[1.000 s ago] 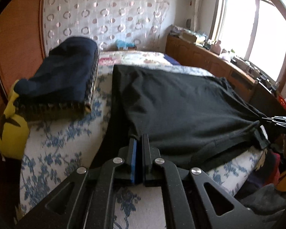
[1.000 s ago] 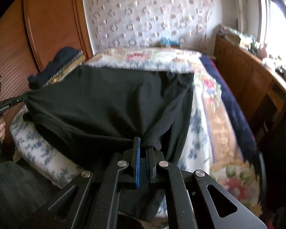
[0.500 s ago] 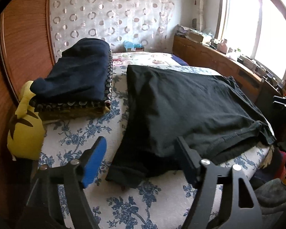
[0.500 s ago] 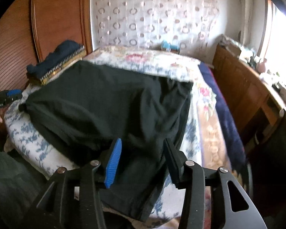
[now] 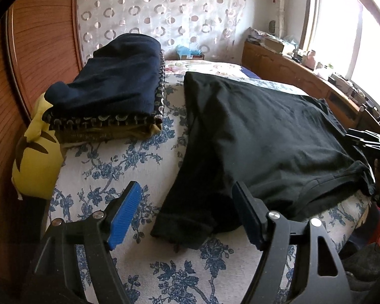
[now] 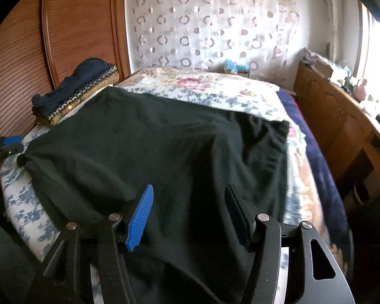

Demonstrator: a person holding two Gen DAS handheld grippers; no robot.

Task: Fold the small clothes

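Black T-shirt [image 5: 261, 136] spread flat across near end of bed [image 5: 129, 157], unfolded. Left tool [image 5: 187, 217] spread, empty, over sleeve at near-left corner. Right tool [image 6: 190, 217] just opening, pinching nothing. All folds left; navy garment [image 5: 114, 76] already stacked at left edge.

Bedroom surroundings around the bed

A bed [image 5: 129, 167] with blue-flowered cover meets a wooden headboard [image 5: 38, 58]; a yellow cushion [image 5: 35, 162] leans against the headboard, beside a patterned pillow [image 5: 109, 124]. A ring-patterned curtain [image 6: 210, 25] hangs behind, a wooden cabinet [image 6: 337, 126] runs under the bright window [image 5: 342, 25], cluttered on top.
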